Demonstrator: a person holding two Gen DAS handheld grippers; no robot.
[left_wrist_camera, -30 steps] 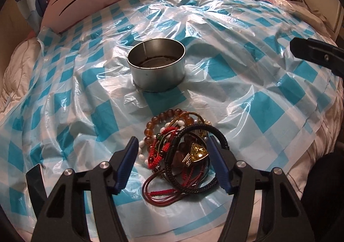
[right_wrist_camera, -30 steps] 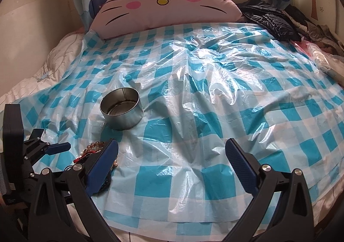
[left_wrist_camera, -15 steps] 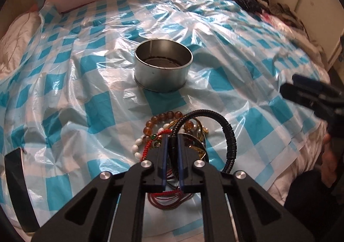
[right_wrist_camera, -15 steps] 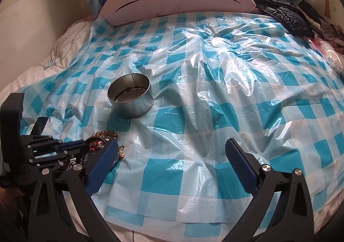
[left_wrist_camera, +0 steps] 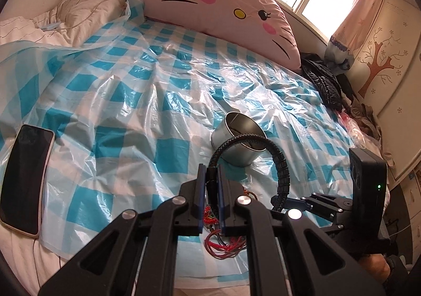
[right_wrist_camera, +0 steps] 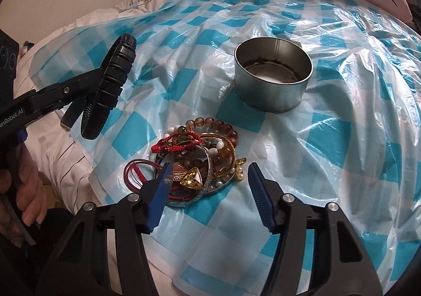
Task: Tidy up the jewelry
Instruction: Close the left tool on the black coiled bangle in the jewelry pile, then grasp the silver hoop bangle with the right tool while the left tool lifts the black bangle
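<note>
The black braided bracelet (right_wrist_camera: 110, 85) hangs lifted above the bed's left edge, clenched between the left gripper's (left_wrist_camera: 211, 190) fingers. Only the right wrist view shows the remaining jewelry pile (right_wrist_camera: 197, 161) whole, lying near the round metal tin (right_wrist_camera: 273, 77) on the checkered plastic sheet (right_wrist_camera: 342, 138). The right gripper (right_wrist_camera: 208, 190) hovers low over that pile with fingers released; the left view shows only red cords.

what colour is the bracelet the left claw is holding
Black bracelet, braided and ribbed; clearest in the right wrist view.

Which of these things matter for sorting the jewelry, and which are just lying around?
For the job: black braided bracelet held in the left gripper, jewelry pile, metal tin, open right gripper.
Lying about: phone, cat pillow, black jacket.
</note>
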